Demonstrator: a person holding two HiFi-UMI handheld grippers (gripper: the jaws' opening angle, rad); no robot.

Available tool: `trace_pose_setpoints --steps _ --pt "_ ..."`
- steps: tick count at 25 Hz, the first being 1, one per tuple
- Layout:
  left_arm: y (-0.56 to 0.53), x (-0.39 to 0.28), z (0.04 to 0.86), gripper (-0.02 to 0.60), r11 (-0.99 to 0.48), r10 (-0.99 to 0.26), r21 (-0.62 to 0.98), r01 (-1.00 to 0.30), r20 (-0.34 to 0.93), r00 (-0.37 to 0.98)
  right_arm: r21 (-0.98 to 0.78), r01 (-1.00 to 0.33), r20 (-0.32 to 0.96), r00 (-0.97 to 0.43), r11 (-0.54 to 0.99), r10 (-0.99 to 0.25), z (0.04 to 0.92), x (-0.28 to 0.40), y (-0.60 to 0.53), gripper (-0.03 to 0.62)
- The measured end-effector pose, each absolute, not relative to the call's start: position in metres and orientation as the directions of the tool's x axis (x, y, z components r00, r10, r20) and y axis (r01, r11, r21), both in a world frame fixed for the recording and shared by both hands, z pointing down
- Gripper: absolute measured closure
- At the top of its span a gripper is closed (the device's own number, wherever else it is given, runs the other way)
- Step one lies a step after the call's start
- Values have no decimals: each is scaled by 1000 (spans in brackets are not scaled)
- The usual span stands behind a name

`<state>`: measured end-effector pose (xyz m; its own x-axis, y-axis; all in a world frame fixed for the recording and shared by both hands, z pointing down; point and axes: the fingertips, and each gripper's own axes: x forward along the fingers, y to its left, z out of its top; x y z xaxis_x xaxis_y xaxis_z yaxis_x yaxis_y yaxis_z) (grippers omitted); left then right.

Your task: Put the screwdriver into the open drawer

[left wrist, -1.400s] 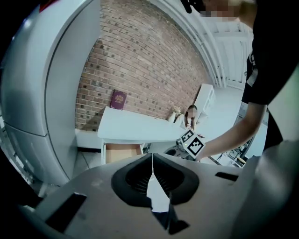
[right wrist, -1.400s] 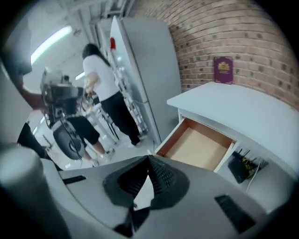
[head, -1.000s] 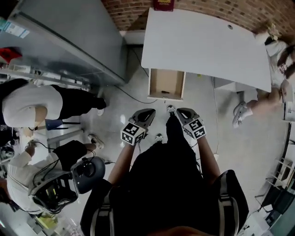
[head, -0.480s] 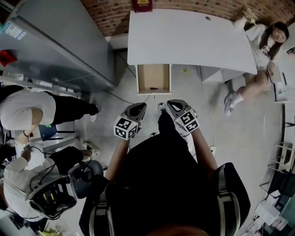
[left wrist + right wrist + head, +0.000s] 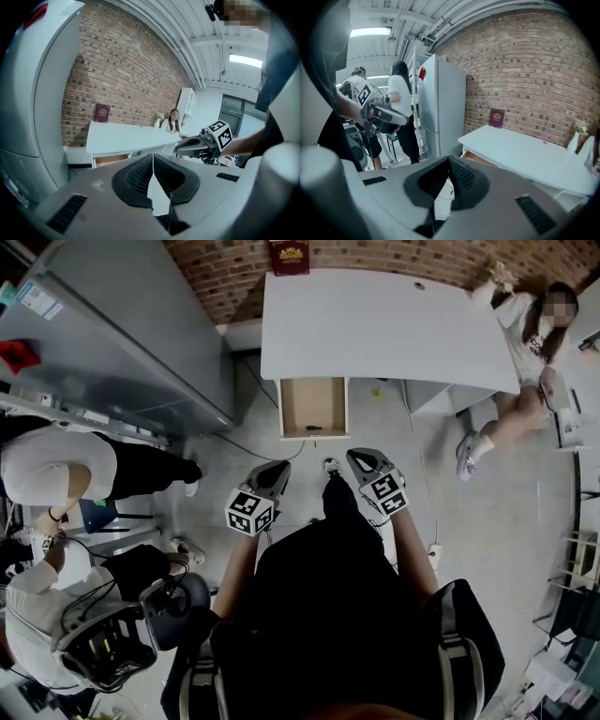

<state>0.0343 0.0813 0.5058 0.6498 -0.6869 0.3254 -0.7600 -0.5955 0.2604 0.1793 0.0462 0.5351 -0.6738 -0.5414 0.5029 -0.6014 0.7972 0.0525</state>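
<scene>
Head camera looks steeply down on the white bench [image 5: 384, 329] and open drawer [image 5: 314, 407], both well off. Cameras riding the left claw [image 5: 277, 468] and right claw [image 5: 360, 459] face, seemingly near level, along their jaws, sharing that bench and the brick wall [image 5: 117, 79].

No readable text, gold emblem on the maroon book [image 5: 290, 257] too small to read

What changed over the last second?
Only the head view swung: the desk and open drawer sit further left in frame. Nothing was grasped or released. The left hand-held gripper and right hand-held gripper stay shut, empty, short of the drawer; a small dark thing stays inside it.
</scene>
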Motion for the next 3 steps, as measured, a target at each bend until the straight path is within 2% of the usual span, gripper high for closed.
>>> trace_pose_setpoints --steps 3 --pt "82 28 506 561 -587 -696 260 -767 324 641 61 -602 494 -675 796 -548 535 176 46 538"
